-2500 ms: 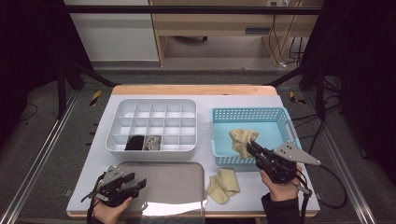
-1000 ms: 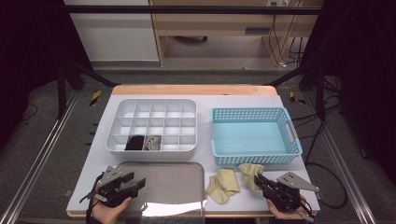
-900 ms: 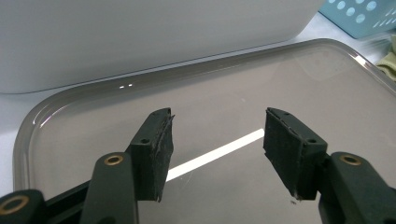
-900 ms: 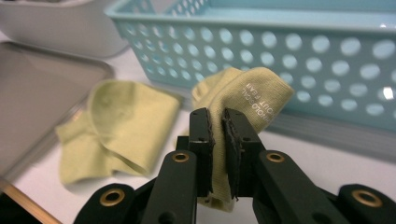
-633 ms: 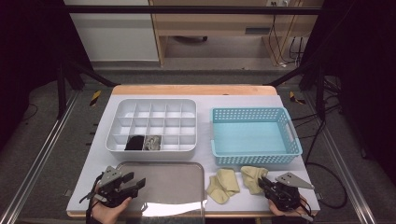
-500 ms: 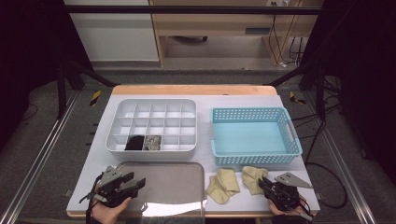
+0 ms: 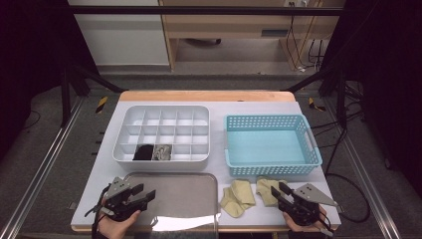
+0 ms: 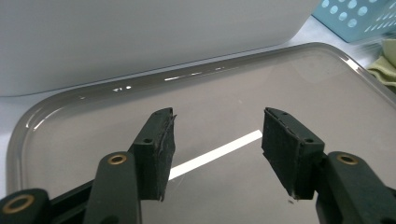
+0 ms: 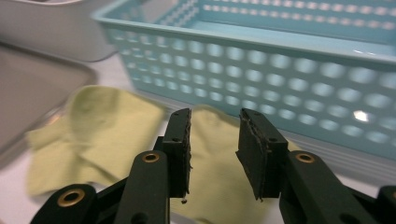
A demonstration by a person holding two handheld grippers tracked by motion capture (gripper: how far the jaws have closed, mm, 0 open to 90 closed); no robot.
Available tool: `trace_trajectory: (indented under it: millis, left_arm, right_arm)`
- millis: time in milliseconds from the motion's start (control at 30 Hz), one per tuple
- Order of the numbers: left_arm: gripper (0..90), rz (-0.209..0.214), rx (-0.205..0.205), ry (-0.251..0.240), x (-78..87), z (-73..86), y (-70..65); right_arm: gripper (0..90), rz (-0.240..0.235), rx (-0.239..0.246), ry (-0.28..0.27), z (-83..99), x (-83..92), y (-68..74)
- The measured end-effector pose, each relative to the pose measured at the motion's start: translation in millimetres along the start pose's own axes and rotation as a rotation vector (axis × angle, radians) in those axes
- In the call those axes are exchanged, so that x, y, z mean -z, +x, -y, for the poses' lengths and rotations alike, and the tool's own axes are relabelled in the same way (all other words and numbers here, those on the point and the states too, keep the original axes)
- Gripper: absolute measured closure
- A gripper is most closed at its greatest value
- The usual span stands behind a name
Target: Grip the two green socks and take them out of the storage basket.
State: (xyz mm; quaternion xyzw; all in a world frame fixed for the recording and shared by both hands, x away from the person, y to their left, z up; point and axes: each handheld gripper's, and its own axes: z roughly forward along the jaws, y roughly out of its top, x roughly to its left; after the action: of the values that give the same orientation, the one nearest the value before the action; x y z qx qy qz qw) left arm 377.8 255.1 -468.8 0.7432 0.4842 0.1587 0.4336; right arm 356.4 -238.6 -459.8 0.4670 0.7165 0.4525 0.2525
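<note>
Two yellow-green socks lie side by side on the white table in front of the blue basket [image 7: 271,164]: the left sock [image 7: 238,196] [image 9: 102,135] and the right sock [image 7: 263,191] [image 9: 219,186]. My right gripper [image 7: 277,189] [image 9: 215,126] sits over the right sock's near end. Its jaws have just been opening and stand apart, with the sock lying slack on the table below and beyond them, unpressed. My left gripper [image 7: 148,195] [image 8: 217,126] hovers open over the left part of the grey tray [image 7: 194,184] [image 8: 327,93], with nothing between its jaws.
A white compartment box [image 7: 161,112] [image 8: 140,37] stands behind the tray, with a black item [image 7: 144,152] and a grey item [image 7: 161,152] in two front cells. The basket [image 9: 280,60] interior looks bare. The table's front edge is close to both hands.
The right gripper carried a sock from the basket down to the table front beside the other sock, then opened its jaws and let it go. The left gripper stayed put.
</note>
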Motion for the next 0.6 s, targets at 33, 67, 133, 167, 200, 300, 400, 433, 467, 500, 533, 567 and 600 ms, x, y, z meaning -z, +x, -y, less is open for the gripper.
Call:
trace_trajectory:
  millis: [33,67,133,167,200,300,400,433,467,500,533,567,600]
  left_arm:
    - [44.3,0.004,0.000,0.003,0.1,-0.3,-1.0]
    - [44.9,0.007,0.001,0.003,0.2,-0.6,-1.8]
    - [46.0,0.016,0.000,-0.001,1.0,-1.9,-4.8]
    - [47.0,0.020,-0.002,-0.002,1.4,-2.4,-5.8]
    - [47.7,0.025,-0.001,-0.003,1.8,-3.1,-7.5]
    - [49.4,0.039,-0.007,-0.008,2.8,-5.7,-13.2]
    - [50.8,0.048,-0.014,-0.015,3.3,-9.7,-19.9]
    - [51.0,0.054,-0.019,-0.016,3.3,-11.6,-23.4]
    - [51.4,0.060,-0.023,-0.018,3.0,-12.8,-25.6]
    - [51.4,0.067,-0.028,-0.018,2.7,-14.6,-28.2]
    - [51.4,0.072,-0.032,-0.022,2.6,-16.9,-31.9]
    - [51.4,0.076,-0.038,-0.022,2.6,-18.6,-34.0]
    - [51.4,0.080,-0.044,-0.023,2.5,-20.6,-36.8]
  right_arm:
    - [64.5,-0.021,0.007,0.003,-1.4,-2.4,4.9]
    - [64.8,-0.044,0.022,0.009,-3.2,-6.1,10.9]
    - [65.1,-0.077,0.034,0.019,-5.5,-11.4,19.3]
    - [65.5,-0.098,0.046,0.023,-6.8,-15.4,24.6]
    - [65.7,-0.111,0.050,0.028,-7.6,-17.3,27.7]
    - [65.8,-0.154,0.054,0.041,-9.6,-24.7,37.8]
    - [66.5,-0.170,0.054,0.051,-10.2,-30.9,44.3]
    - [66.5,-0.173,0.055,0.058,-10.2,-32.6,45.7]
    - [66.4,-0.177,0.058,0.061,-10.2,-34.7,47.0]
    - [66.4,-0.181,0.054,0.065,-10.3,-35.5,47.8]
    - [66.4,-0.183,0.051,0.066,-10.2,-36.5,48.5]
    - [66.3,-0.189,0.047,0.068,-10.3,-37.6,49.1]
    - [66.3,-0.190,0.049,0.068,-10.6,-38.0,49.3]
